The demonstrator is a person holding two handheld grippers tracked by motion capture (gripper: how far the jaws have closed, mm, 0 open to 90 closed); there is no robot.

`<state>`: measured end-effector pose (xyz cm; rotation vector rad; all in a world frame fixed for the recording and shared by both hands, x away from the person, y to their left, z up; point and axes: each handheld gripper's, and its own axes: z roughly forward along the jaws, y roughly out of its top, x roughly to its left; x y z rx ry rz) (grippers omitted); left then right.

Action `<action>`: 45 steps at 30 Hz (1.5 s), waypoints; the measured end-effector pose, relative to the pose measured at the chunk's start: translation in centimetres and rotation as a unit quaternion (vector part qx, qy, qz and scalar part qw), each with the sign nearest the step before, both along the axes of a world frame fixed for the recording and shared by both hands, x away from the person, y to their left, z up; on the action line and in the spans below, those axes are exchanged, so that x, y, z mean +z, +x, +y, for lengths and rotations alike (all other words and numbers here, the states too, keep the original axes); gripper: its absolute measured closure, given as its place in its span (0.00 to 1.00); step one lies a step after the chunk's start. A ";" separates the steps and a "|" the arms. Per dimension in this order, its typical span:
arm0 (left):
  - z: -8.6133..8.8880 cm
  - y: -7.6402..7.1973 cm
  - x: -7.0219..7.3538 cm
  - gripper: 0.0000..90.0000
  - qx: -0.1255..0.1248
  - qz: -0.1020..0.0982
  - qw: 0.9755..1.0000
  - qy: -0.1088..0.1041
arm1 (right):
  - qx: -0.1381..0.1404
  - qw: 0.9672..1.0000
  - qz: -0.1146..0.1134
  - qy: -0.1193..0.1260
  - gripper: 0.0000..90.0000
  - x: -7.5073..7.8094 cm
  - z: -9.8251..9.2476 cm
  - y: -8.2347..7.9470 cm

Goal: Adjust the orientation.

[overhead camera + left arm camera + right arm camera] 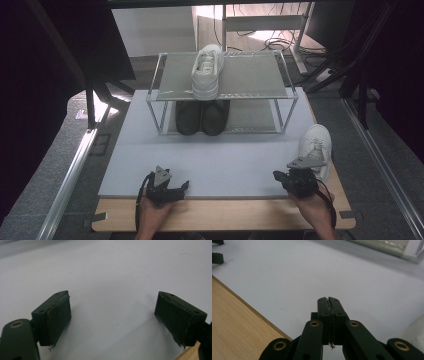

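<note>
Starting at your left, your left gripper rests near the front edge of the grey mat, its jaws spread wide with nothing but bare mat between the pads, as the left gripper view makes plain. Moving toward the middle, the two-tier rack stands at the far side of the mat: one white sneaker already sits on the top shelf, its long axis running front to back across the shelf and the narrower end pointing away from you, and a pair of dark shoes sits side by side on the lower shelf, lined up the same way. So the rack looks partly filled, and the job seems to be well along but not finished. Further right, the second white sneaker lies on the mat near its right edge, well apart from the rack; its long axis also runs roughly front to back, tilted a little, though which end is the toe is hard to tell, since your hand hides the near end. Your right gripper sits just in front of and beside that shoe, its jaws pressed fully together on nothing, as the right gripper view shows, pointing left across the mat. What is left, by my reading, is to part those jaws, take the loose sneaker and set it beside its mate on the top shelf.
</note>
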<state>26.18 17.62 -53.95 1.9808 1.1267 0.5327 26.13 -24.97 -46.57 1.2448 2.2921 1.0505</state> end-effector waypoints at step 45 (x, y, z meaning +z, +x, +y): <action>0.0 0.0 0.0 0.15 0.001 0.000 1.000 0.000 | -0.076 0.997 -0.010 -0.009 0.99 -1.5 -6.9 -3.6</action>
